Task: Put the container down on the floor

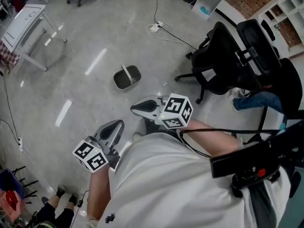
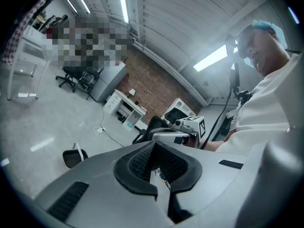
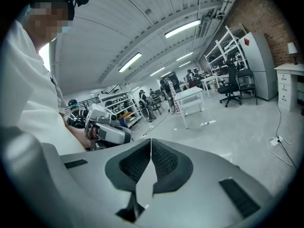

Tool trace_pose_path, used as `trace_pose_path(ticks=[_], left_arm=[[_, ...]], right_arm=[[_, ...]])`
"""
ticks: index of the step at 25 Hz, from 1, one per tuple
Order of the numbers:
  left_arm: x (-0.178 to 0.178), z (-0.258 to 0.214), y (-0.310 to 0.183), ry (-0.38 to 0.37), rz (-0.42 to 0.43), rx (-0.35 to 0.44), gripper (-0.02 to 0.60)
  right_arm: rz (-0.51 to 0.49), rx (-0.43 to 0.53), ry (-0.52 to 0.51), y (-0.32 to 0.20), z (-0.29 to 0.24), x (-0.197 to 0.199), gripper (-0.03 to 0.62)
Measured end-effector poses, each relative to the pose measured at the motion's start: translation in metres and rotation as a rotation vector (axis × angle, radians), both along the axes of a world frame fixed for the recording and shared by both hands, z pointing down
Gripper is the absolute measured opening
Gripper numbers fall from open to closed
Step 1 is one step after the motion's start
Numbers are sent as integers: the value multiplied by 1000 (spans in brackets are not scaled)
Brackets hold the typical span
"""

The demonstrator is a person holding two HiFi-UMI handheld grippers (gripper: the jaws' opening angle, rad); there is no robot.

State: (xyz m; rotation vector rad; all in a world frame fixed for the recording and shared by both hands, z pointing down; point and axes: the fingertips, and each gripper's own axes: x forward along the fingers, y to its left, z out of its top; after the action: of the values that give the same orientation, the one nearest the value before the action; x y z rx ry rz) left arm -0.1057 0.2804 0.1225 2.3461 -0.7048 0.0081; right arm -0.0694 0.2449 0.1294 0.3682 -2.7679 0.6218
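Observation:
The container (image 1: 127,77), a small dark grey pail with a white handle, stands upright on the grey floor in front of me, apart from both grippers. It also shows low at the left in the left gripper view as the same pail (image 2: 73,156). My left gripper (image 1: 114,125) hangs close to my body, shut and empty, its jaws (image 2: 154,147) pressed together. My right gripper (image 1: 136,109) is beside it, a little nearer the container. It is also shut with nothing in it, the pads meeting at the tip (image 3: 151,144).
Two black office chairs (image 1: 223,61) stand at the right, with someone's blue-trousered leg (image 1: 259,100) behind them. A white table (image 1: 26,23) is at the far left. A power strip with cable (image 1: 156,27) lies beyond the container. A person's shoes (image 1: 61,192) show bottom left.

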Motion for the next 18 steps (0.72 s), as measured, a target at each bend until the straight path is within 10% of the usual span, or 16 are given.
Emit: trace_pose_path(ticks=[18], left_arm=[[-10,2,21,6,-29,17,9]], right_arm=[[-61,31,24,29,-5,-13,18]])
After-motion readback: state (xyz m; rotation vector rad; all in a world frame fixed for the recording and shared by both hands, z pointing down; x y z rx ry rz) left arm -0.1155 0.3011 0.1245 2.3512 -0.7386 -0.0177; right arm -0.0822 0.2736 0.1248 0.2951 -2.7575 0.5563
